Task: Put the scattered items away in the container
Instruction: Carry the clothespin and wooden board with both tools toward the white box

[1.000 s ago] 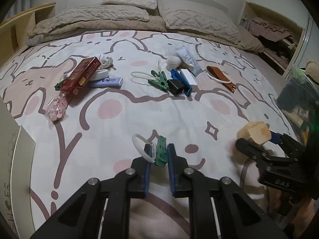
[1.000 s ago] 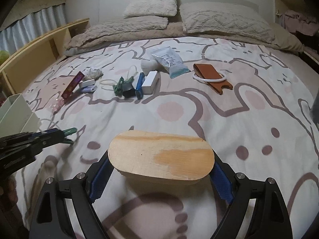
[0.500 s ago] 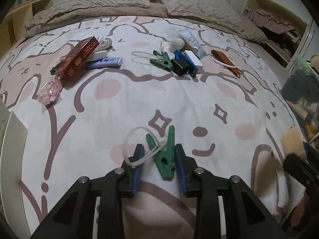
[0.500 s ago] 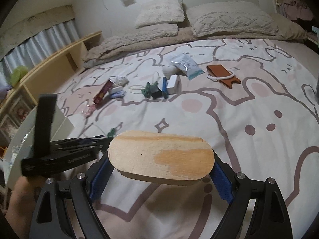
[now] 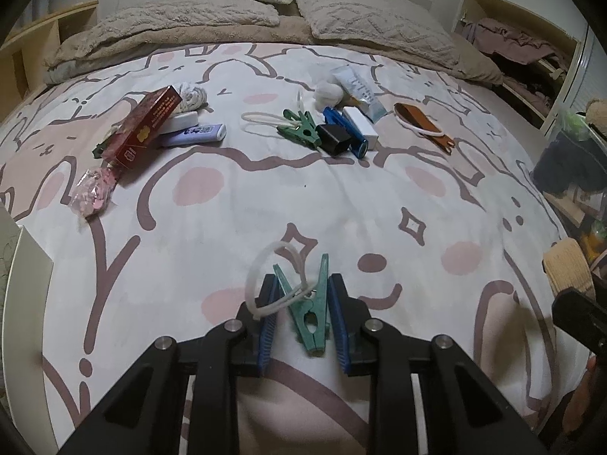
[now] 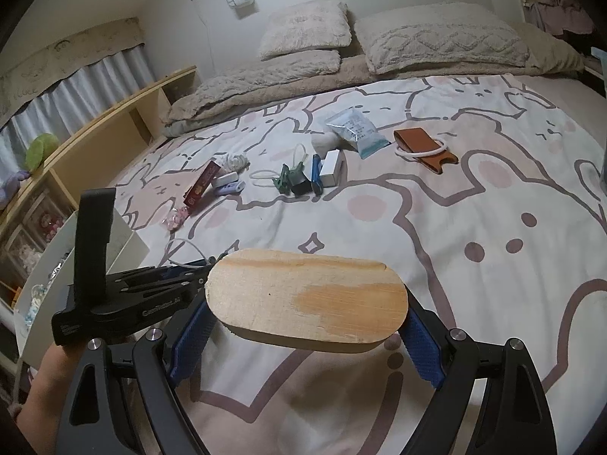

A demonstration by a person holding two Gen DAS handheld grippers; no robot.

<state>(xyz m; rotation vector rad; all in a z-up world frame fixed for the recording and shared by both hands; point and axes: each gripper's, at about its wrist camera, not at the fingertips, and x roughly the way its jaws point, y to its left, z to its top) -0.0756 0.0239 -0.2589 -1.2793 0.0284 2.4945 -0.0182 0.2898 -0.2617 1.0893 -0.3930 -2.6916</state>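
My left gripper (image 5: 301,295) is shut on a green clothes peg (image 5: 309,309) with a white loop (image 5: 265,276), held above the patterned bedspread (image 5: 235,227). My right gripper (image 6: 305,326) is shut on an oval wooden block (image 6: 307,299); the block also shows at the right edge of the left wrist view (image 5: 567,269). The left gripper shows in the right wrist view (image 6: 197,265), to the left of the block. A white container (image 6: 125,242) stands at the bed's left side.
Scattered on the bed are a red box (image 5: 146,129), a pink packet (image 5: 91,193), a purple tube (image 5: 193,134), a second green peg (image 5: 299,131), a black cube (image 5: 334,140), a white box (image 5: 360,123), a pouch (image 6: 354,131) and a brown case (image 5: 423,125). Pillows lie at the head.
My left gripper has pulled back toward the near left with the peg, which has turned between the jaws. The right gripper has lifted and swung, still holding the block.
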